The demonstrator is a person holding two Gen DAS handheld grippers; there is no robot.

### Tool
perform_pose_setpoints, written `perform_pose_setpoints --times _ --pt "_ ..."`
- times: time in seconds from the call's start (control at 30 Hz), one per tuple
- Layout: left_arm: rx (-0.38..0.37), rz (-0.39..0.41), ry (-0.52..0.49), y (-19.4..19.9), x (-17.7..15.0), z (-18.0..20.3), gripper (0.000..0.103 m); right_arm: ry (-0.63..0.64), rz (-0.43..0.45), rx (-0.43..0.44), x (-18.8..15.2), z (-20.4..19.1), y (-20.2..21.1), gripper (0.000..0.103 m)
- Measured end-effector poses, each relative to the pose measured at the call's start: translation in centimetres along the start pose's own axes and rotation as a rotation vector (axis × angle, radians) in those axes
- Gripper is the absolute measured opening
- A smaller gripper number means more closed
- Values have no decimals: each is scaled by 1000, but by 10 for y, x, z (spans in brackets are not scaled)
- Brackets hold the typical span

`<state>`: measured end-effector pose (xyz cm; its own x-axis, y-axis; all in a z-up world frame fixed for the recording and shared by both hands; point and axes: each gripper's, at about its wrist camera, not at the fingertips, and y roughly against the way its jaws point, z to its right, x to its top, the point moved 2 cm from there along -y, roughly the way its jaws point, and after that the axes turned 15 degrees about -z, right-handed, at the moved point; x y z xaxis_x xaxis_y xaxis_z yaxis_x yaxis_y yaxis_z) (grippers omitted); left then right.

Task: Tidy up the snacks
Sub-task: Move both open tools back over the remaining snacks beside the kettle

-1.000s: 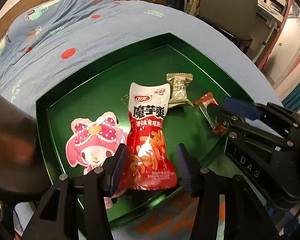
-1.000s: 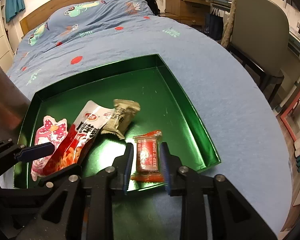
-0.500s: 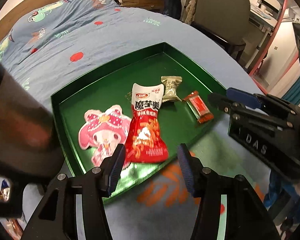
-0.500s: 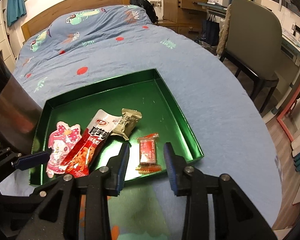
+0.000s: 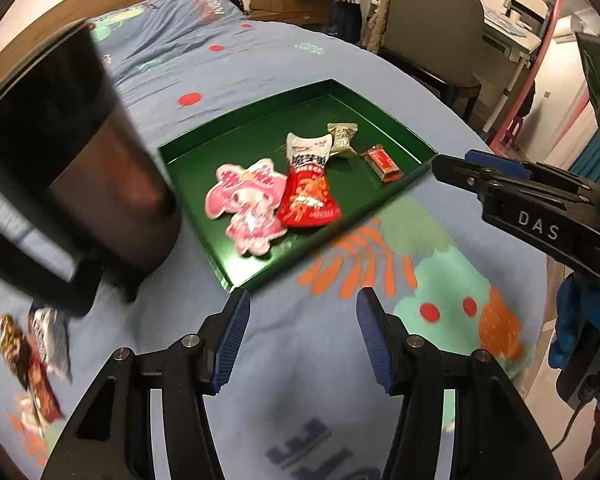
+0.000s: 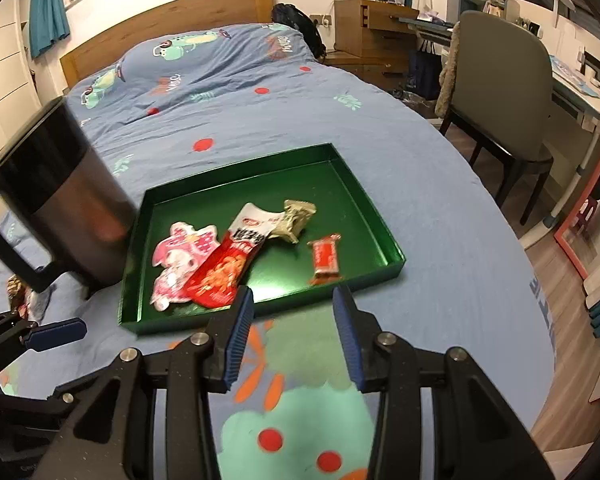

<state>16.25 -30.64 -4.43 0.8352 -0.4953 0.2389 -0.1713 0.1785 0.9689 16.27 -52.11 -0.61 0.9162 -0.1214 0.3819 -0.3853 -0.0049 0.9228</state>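
Through the left wrist camera I see my left gripper point(image 5: 297, 336) hanging over the blue patterned bedspread point(image 5: 308, 364), its jaws partly open with nothing between them, only fabric below. Ahead of it lies the green tray point(image 5: 203, 236), flat on the bed, holding four snacks in a loose row: a pink cartoon-shaped packet point(image 5: 245, 204) at the left, a red and white pouch point(image 5: 308, 188) overlapping its edge, a small beige wrapped sweet point(image 5: 342, 140) just behind the pouch's top, and a little red bar point(image 5: 383, 162) set apart to the right near the tray's wall. A dark steel mug with a handle point(image 5: 71, 168) looms blurred at the left, just beside the tray's near-left side, and a few loose wrappers point(image 5: 31, 360) lie on the cover below it. My right gripper's fingers point(image 5: 500, 170) reach in from the right edge, clear of the tray. Through the right wrist camera my right gripper point(image 6: 293, 334) is also over the bedspread, just short of the tray's near wall point(image 6: 259, 312); its jaws have just been opening and now stand partly apart, holding nothing, with the red bar point(image 6: 324, 258) lying free in the tray beyond them. The pouch point(image 6: 227, 264), pink packet point(image 6: 179, 258) and beige sweet point(image 6: 295, 218) sit to the bar's left, the mug point(image 6: 59, 204) stands against the tray's left side, and one blue-padded finger of my left gripper point(image 6: 55, 330) shows low at the left edge.
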Motion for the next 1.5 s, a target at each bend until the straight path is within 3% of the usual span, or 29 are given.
perform_pose_setpoints --times 0.5,0.9,1.17,1.33,1.5 --pt "43 29 86 49 -85 -37 50 33 20 86 -56 -53 54 36" --pt "62 68 176 76 -158 -80 61 73 21 112 -98 -103 82 51" --pt "86 84 220 83 -193 -103 61 92 -1 134 -120 -132 88 57" --pt "110 95 270 84 -217 -129 61 142 -28 153 -127 -159 83 68" --pt "142 101 309 82 -238 -153 61 199 -60 161 -132 -191 73 70"
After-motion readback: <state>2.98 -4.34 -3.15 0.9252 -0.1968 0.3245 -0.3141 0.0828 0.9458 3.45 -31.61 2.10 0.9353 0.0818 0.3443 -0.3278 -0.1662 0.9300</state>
